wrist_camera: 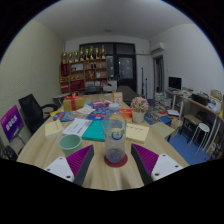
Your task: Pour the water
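Note:
A clear plastic bottle (115, 138) with a light cap stands upright on a round red coaster (116, 158) on the wooden table (105, 172). My gripper (112, 166) is open, its two fingers with magenta pads (81, 160) either side of the bottle's base. The bottle stands between them with a gap at each side. A green cup (70, 143) sits on the table just left of the bottle, beyond the left finger.
The table holds a teal book (95, 130), papers (77, 127), a yellow notepad (137, 131) and several small items further back. Black chairs (33, 108) stand at the left, a stool (191, 126) and desks at the right, red shelves (85, 72) by the far wall.

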`<state>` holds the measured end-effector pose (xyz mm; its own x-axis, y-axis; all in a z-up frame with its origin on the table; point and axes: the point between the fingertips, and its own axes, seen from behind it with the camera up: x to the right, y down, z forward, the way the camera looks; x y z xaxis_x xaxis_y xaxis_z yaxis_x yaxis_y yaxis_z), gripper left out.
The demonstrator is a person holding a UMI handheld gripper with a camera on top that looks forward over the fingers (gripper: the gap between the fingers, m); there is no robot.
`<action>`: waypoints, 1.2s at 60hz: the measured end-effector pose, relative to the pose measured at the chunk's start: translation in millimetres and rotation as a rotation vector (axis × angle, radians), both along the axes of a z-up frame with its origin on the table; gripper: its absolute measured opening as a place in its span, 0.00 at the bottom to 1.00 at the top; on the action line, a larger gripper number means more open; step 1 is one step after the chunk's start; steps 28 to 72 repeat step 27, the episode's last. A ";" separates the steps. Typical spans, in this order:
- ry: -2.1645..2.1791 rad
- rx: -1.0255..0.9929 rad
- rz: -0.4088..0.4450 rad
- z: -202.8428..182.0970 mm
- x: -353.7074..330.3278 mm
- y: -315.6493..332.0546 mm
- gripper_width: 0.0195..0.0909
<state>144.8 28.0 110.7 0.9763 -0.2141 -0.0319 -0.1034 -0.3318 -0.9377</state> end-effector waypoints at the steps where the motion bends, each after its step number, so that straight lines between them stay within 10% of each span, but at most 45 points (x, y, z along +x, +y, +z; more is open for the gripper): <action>1: 0.002 -0.003 -0.001 4.3 -5.3 -8.5 0.89; 27: -0.023 -0.028 -0.041 126.5 -128.4 -230.1 0.89; 72: -0.023 -0.028 -0.041 126.5 -128.4 -230.1 0.89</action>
